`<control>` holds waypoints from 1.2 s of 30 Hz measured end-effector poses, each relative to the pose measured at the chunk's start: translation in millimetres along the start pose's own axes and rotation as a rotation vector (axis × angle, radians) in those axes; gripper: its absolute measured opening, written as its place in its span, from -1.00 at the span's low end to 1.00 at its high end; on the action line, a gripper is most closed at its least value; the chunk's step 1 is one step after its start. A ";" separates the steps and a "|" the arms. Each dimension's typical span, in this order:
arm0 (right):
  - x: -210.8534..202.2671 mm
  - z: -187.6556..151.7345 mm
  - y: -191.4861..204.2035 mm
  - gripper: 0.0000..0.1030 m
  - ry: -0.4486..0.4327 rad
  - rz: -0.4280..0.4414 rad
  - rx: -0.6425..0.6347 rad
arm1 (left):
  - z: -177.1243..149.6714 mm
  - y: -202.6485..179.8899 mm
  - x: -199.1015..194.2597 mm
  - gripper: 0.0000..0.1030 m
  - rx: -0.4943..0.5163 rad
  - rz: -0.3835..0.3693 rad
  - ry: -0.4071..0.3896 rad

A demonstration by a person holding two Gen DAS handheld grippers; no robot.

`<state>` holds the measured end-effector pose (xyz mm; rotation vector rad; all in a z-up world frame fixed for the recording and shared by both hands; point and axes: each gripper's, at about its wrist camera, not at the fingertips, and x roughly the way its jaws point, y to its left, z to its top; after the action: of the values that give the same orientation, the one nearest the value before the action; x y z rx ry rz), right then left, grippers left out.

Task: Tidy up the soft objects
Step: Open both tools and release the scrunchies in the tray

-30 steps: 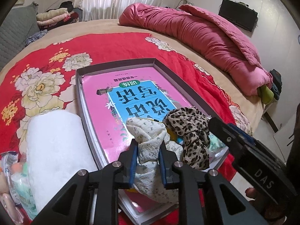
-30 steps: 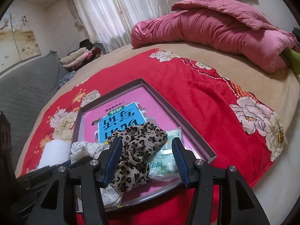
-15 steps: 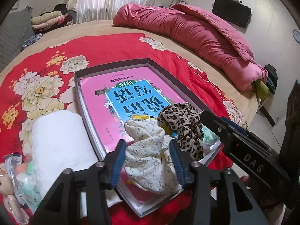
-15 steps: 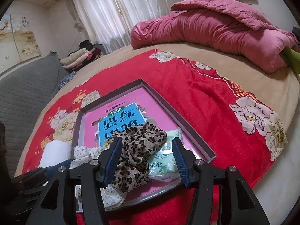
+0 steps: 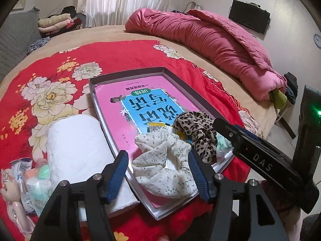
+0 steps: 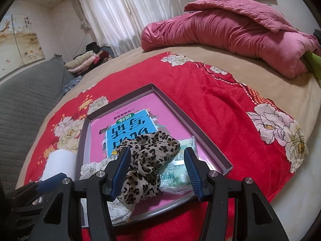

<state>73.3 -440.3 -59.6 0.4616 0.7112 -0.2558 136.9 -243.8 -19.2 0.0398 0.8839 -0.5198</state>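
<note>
Floral scrunchie (image 5: 164, 160) and leopard scrunchie (image 6: 148, 160) lie in the tray (image 5: 128, 74); both tongs, left (image 5: 158, 172) just opened and right (image 6: 156, 170), gape empty; white towel roll (image 5: 78, 150) waits outside.

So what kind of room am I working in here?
Most likely a bedroom: you're over a bed with a red floral cover, a rolled pink quilt at its far side, white curtains behind, and folded clothes stacked nearby.

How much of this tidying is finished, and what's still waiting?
Done: the leopard scrunchie and floral scrunchie lie in the tray. In hand: nothing; the left tool has just been opening, its jaws clear of the floral one. Left: the white roll and packets beside the tray.
</note>
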 end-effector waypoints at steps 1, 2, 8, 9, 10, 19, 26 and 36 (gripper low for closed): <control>0.2 -0.1 0.1 0.10 0.001 -0.002 0.000 | -0.2 -0.4 -1.2 0.19 0.000 0.005 -0.004; -0.1 0.2 -0.6 0.10 0.001 -0.003 0.000 | -0.2 -0.8 -2.5 0.19 0.000 0.005 -0.007; 0.5 1.3 -3.0 0.29 -0.001 -0.028 0.000 | -0.7 -2.4 -10.0 0.20 0.003 0.029 -0.023; 0.8 1.7 -3.1 0.29 0.000 -0.030 -0.003 | -1.2 -2.4 -11.3 0.20 0.003 0.032 -0.025; -0.3 1.8 -1.8 0.29 -0.004 -0.037 -0.011 | -1.8 -2.4 -13.2 0.20 0.001 0.033 -0.027; -9.5 0.8 8.1 0.40 -0.030 -0.089 -0.076 | -9.5 2.1 -25.6 0.20 -0.010 0.067 -0.028; -18.1 -1.6 10.3 0.41 -0.041 -0.129 -0.090 | -16.6 2.3 -37.3 0.20 -0.008 0.101 -0.030; -33.1 -5.5 28.2 0.42 -0.057 -0.134 -0.142 | -26.3 6.3 -53.1 0.20 -0.028 0.103 -0.037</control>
<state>56.6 -410.8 -31.9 0.2704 0.7001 -0.3410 93.0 -209.8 2.5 0.0502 0.8482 -0.4110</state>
